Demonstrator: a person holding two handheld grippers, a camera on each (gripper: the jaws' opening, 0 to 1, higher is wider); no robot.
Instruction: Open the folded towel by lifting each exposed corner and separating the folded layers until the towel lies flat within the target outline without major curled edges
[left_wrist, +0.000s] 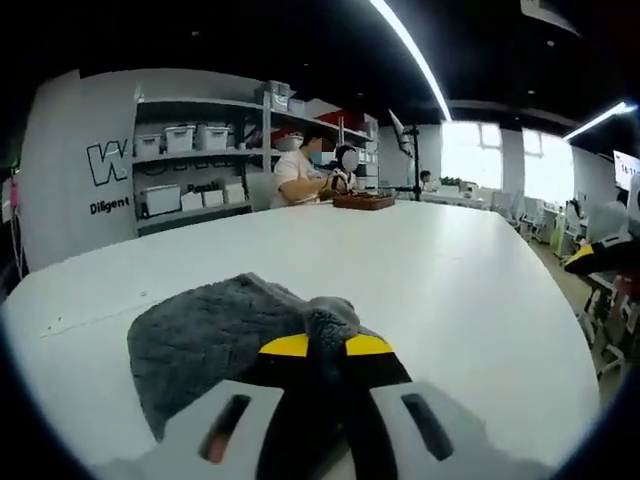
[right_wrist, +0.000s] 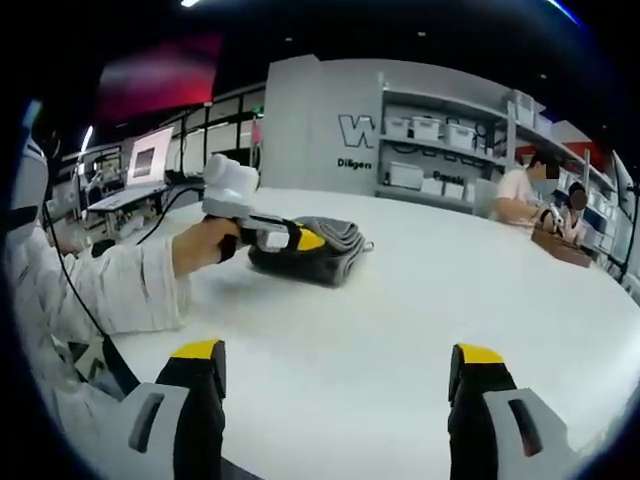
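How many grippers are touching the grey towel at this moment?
1: the left gripper is closed on a bunched corner of the grey towel. The right gripper is open above the bare white table.

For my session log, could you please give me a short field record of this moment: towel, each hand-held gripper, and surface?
towel: grey towel, folded, lying on the white table
left hand-held gripper: shut on a bunched towel corner; seen from the right gripper view at, held by a person's hand
right hand-held gripper: open, jaws wide apart, above bare table, apart from the towel
unfolding: not yet done
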